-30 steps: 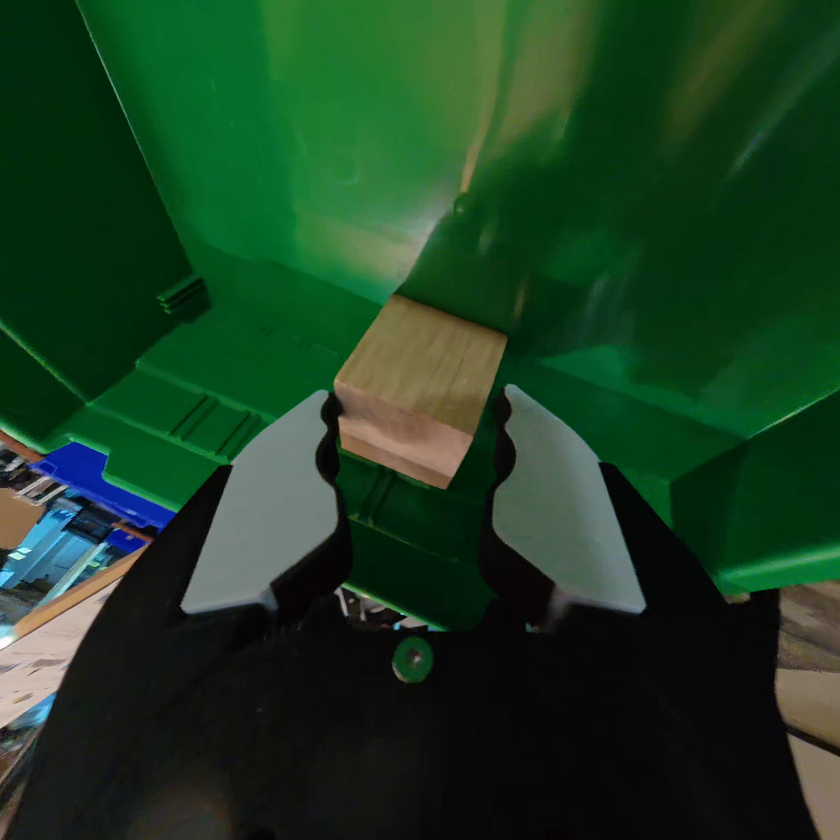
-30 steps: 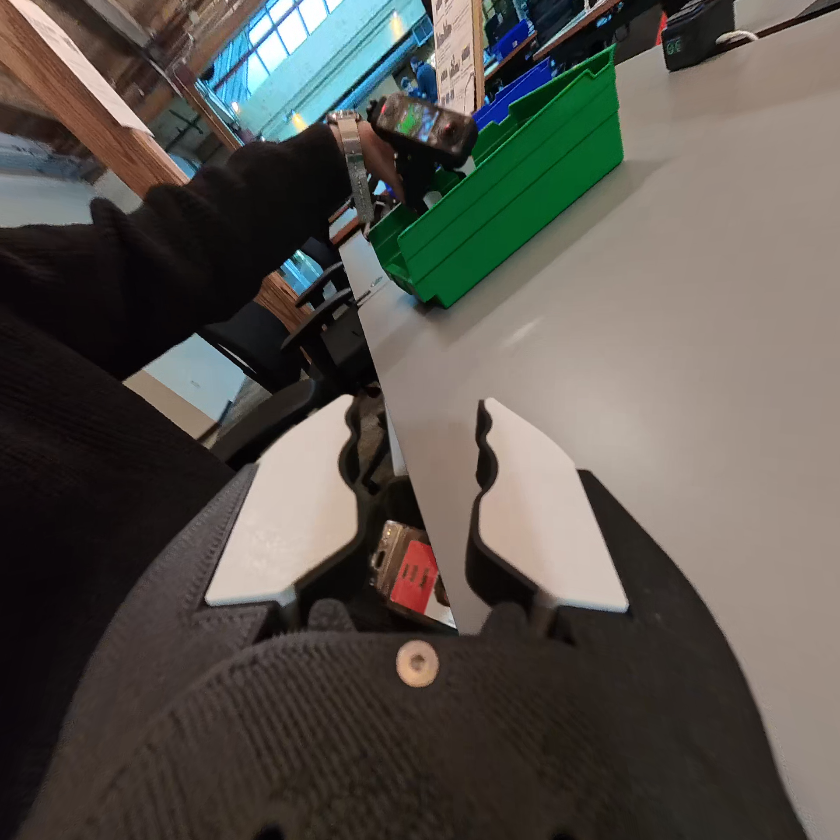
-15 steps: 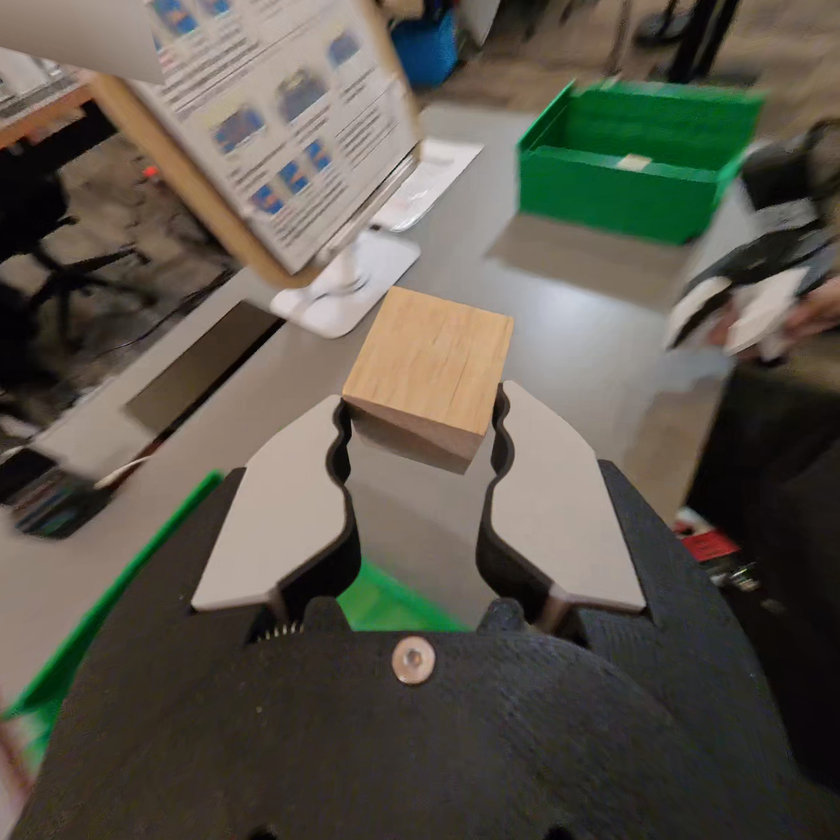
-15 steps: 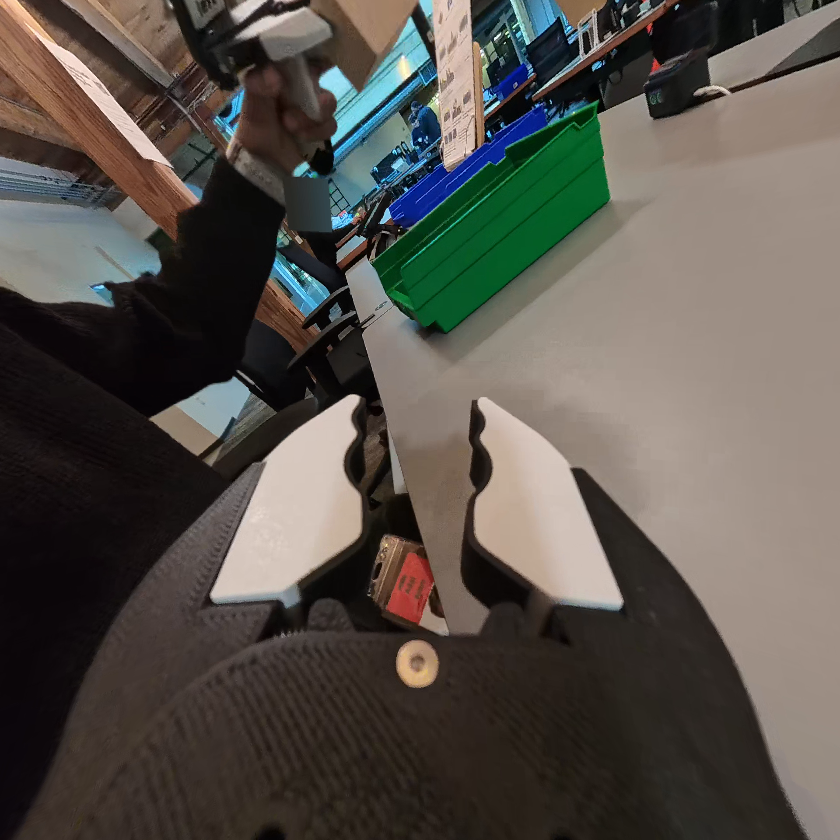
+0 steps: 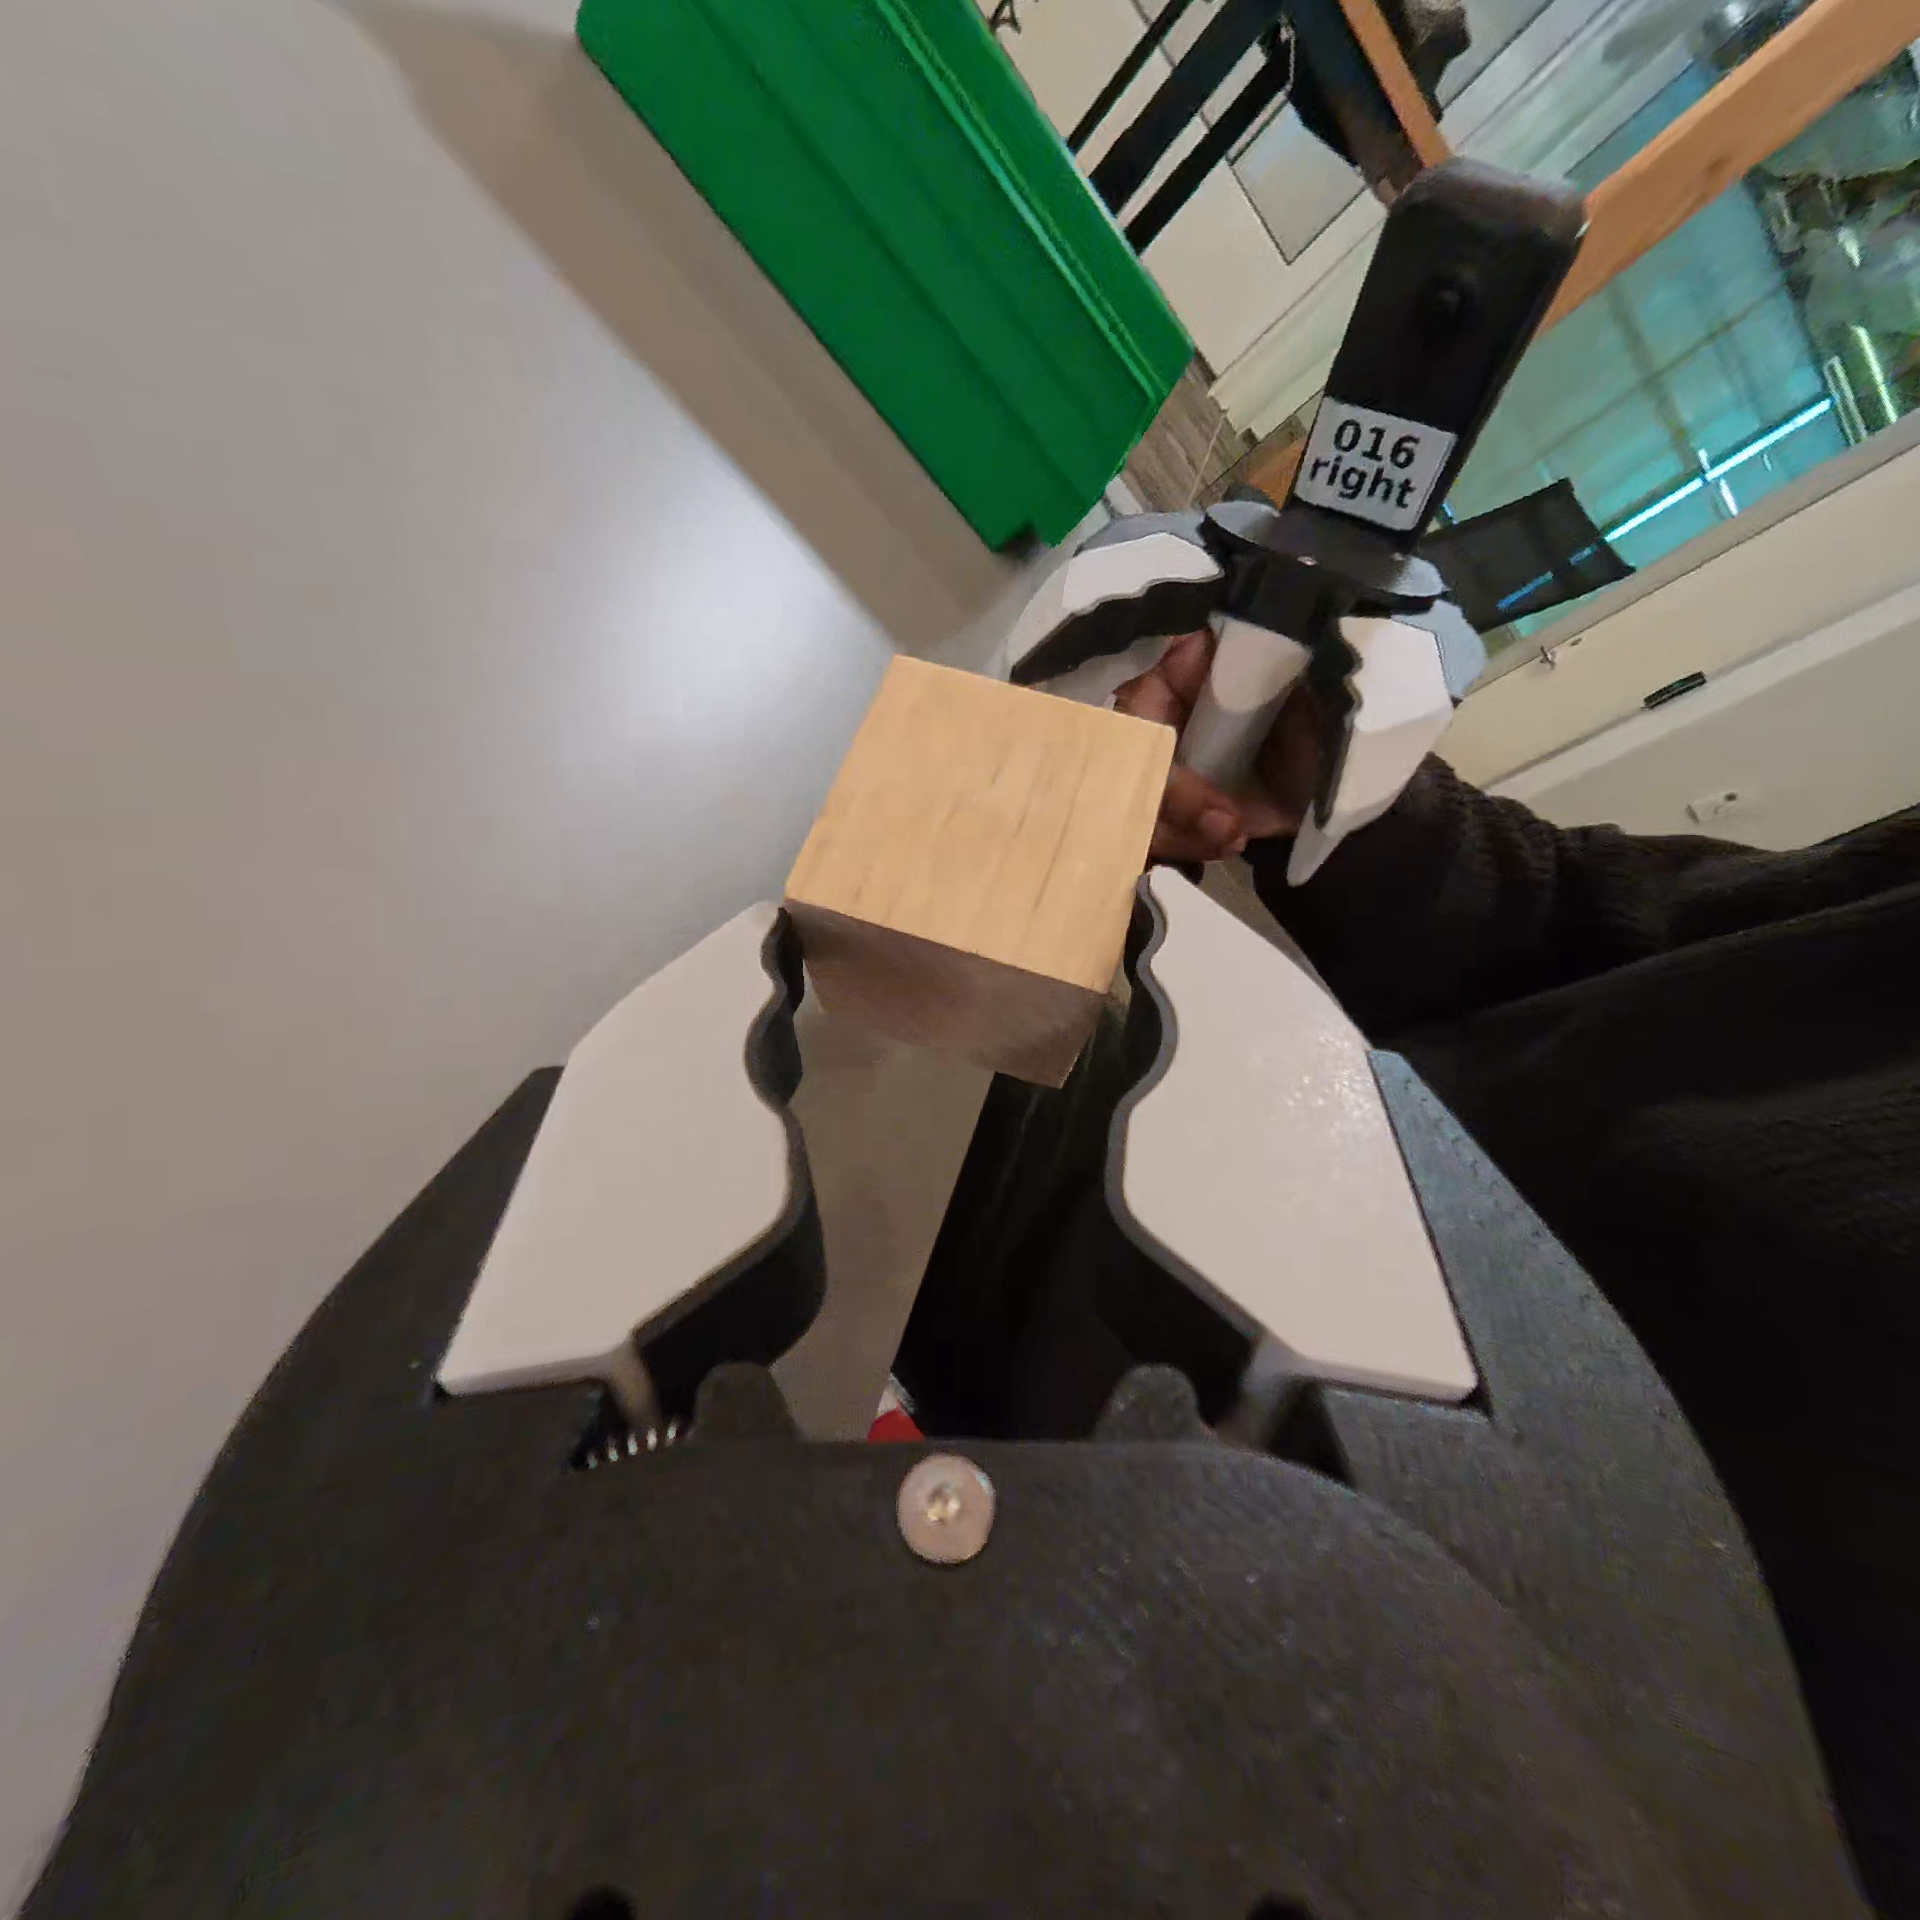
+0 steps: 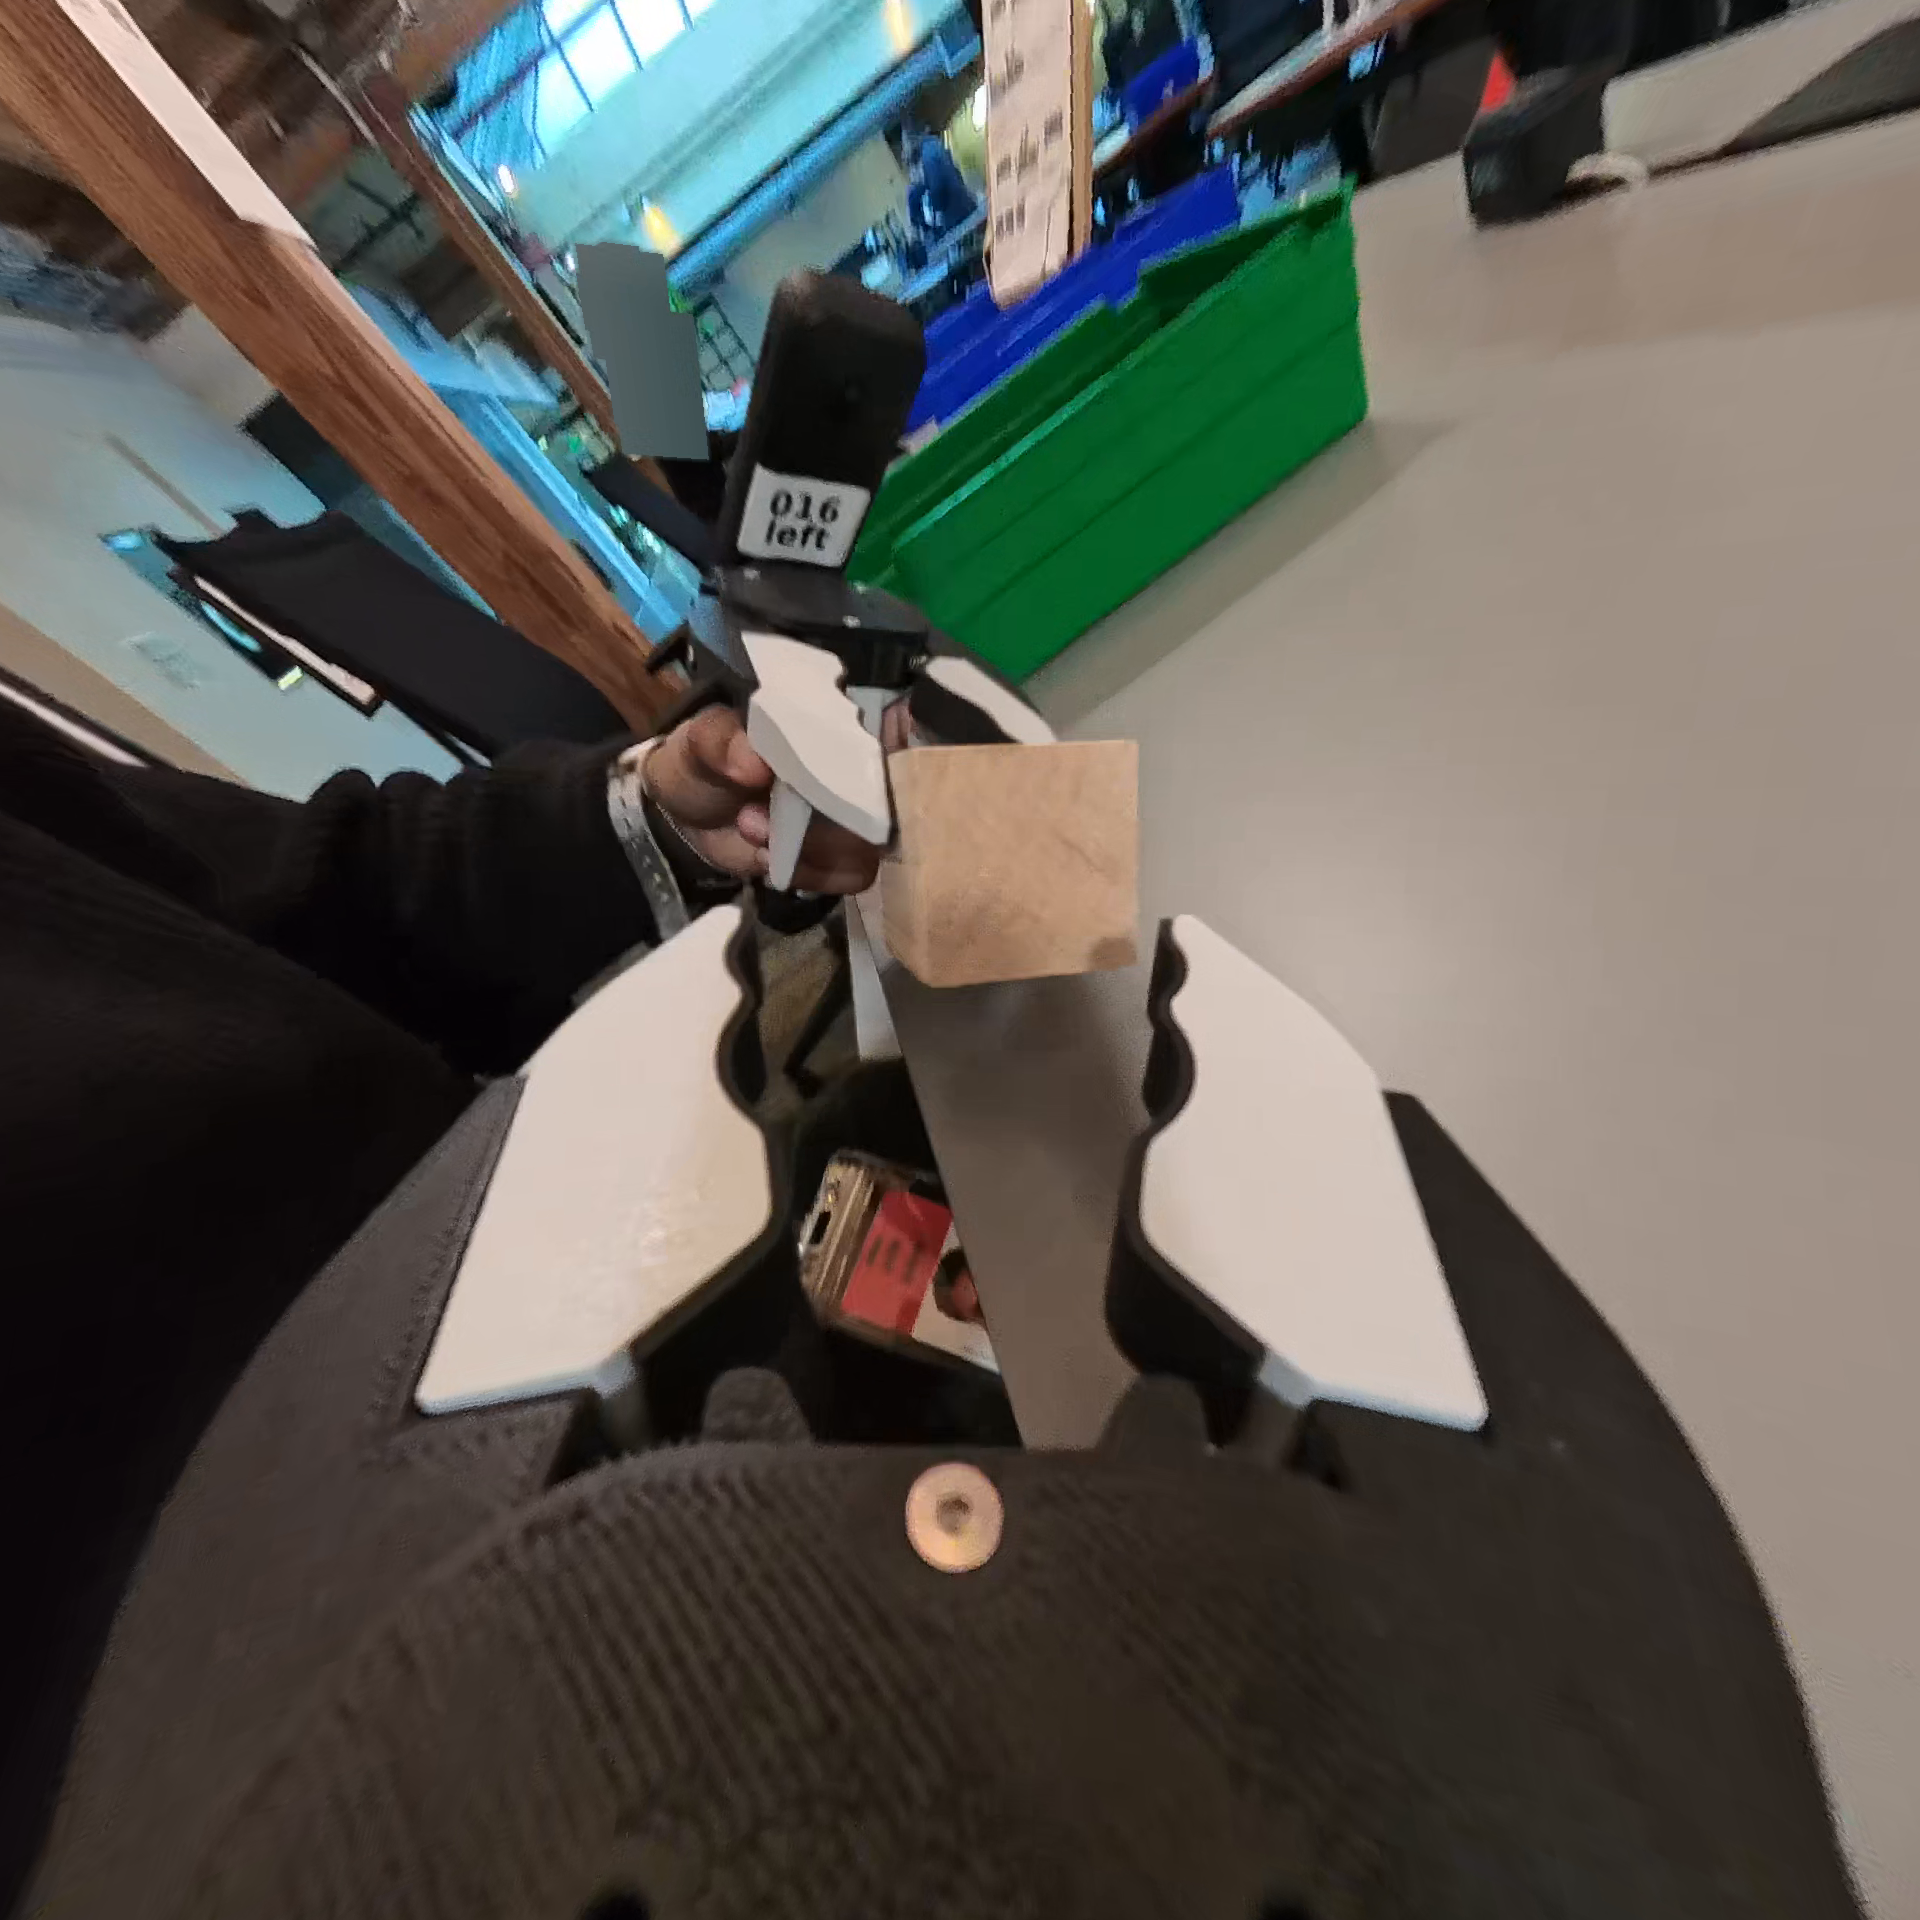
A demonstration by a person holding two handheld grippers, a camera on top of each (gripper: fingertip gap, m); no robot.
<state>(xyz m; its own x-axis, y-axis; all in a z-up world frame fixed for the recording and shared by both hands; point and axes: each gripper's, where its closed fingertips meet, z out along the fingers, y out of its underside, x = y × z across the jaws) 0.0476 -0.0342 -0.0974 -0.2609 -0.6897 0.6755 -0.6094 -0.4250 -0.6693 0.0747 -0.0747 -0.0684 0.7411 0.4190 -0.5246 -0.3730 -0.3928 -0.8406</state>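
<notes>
A wooden cube [image 5: 982, 862] is being gripped at frame centre by the left gripper [image 5: 961, 935], above the grey tabletop [image 5: 312, 623]. The right gripper [image 6: 951, 971] is being held wide, empty, near a green bin [image 6: 1132, 499] at upper right.

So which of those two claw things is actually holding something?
The left gripper, clamped on the light wooden cube; the right gripper is open, holding nothing.

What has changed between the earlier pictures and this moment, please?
The left gripper has carried the wooden block out of a green bin, up and across, to just in front of the right gripper, near the table edge. The grip on the block is unchanged. The right gripper has stayed open and empty at that edge, and the green bin has stayed put.
</notes>
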